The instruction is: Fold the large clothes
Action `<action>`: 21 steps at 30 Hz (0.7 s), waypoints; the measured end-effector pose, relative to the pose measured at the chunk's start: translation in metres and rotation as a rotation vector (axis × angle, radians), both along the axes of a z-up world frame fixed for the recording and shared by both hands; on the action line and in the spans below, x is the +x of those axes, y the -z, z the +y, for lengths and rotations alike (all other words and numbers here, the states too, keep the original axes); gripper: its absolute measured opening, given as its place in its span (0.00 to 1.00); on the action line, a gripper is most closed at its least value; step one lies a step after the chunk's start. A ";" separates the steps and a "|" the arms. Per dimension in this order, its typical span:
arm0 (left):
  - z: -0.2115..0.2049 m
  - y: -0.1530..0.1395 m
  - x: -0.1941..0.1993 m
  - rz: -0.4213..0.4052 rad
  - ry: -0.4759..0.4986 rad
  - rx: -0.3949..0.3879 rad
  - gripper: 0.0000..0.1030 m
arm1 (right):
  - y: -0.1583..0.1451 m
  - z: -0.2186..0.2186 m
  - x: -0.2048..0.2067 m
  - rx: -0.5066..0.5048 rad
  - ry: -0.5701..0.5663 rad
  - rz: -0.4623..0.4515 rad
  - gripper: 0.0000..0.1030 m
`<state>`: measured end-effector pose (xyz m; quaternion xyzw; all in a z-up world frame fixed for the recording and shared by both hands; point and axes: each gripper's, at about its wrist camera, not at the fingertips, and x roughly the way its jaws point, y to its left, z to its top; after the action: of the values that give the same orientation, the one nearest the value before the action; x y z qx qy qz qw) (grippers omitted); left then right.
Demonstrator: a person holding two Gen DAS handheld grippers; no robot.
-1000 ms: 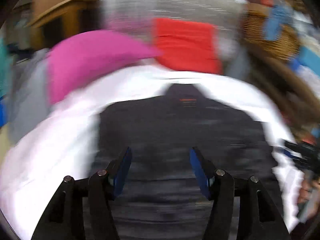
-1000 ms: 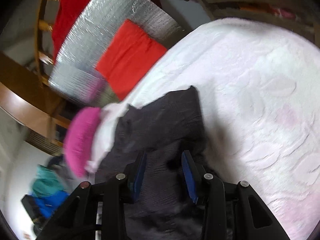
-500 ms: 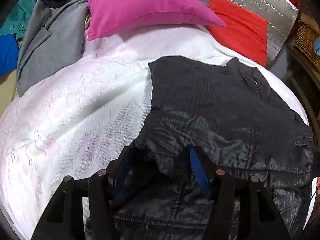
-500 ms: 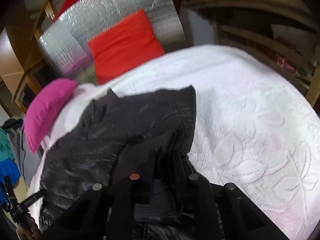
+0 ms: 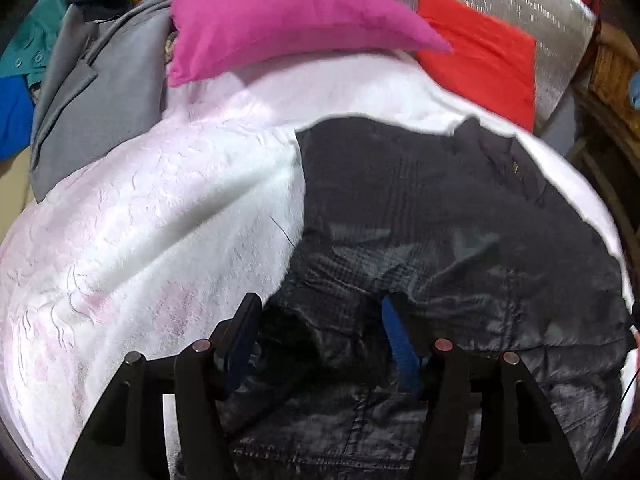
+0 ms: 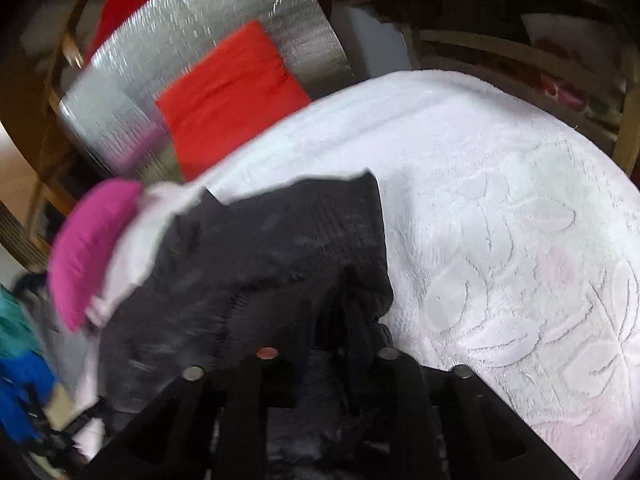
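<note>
Pillows, pink (image 5: 280, 20) and red (image 5: 484, 56), beyond black jacket (image 5: 440, 216).

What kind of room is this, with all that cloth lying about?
Most likely a bedroom at home. A dark jacket lies spread on a white textured bedspread, with a pink pillow and a red cushion at its far end.

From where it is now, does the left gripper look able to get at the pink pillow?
Probably yes. The left gripper sits at the dark jacket; only open white bedspread lies between it and the pink pillow.
</note>
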<state>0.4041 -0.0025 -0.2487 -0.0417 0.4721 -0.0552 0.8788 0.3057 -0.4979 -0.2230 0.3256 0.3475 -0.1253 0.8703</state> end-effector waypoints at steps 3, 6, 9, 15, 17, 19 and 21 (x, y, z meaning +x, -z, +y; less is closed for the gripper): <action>0.011 -0.015 -0.002 -0.060 -0.021 -0.030 0.62 | -0.008 -0.014 -0.016 0.009 0.059 -0.066 0.88; 0.017 -0.022 0.001 -0.098 -0.034 -0.039 0.65 | 0.004 -0.022 -0.013 0.075 0.053 -0.051 0.86; 0.015 -0.019 0.005 -0.085 -0.029 -0.027 0.65 | 0.016 -0.021 0.001 0.107 0.006 -0.008 0.68; 0.010 0.007 0.018 0.036 -0.018 -0.017 0.68 | 0.038 0.002 0.022 0.041 -0.069 0.112 0.50; 0.009 0.011 0.019 0.042 -0.019 -0.041 0.68 | 0.030 0.009 0.021 -0.015 -0.072 0.094 0.32; 0.005 0.007 0.017 0.021 -0.011 -0.017 0.68 | 0.012 0.016 0.012 -0.092 -0.047 0.032 0.26; -0.001 0.005 0.014 -0.002 -0.003 0.027 0.68 | -0.007 0.028 0.005 -0.178 -0.042 -0.042 0.25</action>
<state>0.4180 -0.0039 -0.2535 -0.0304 0.4720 -0.0474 0.8798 0.3107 -0.4700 -0.2161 0.2420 0.3236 -0.1305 0.9054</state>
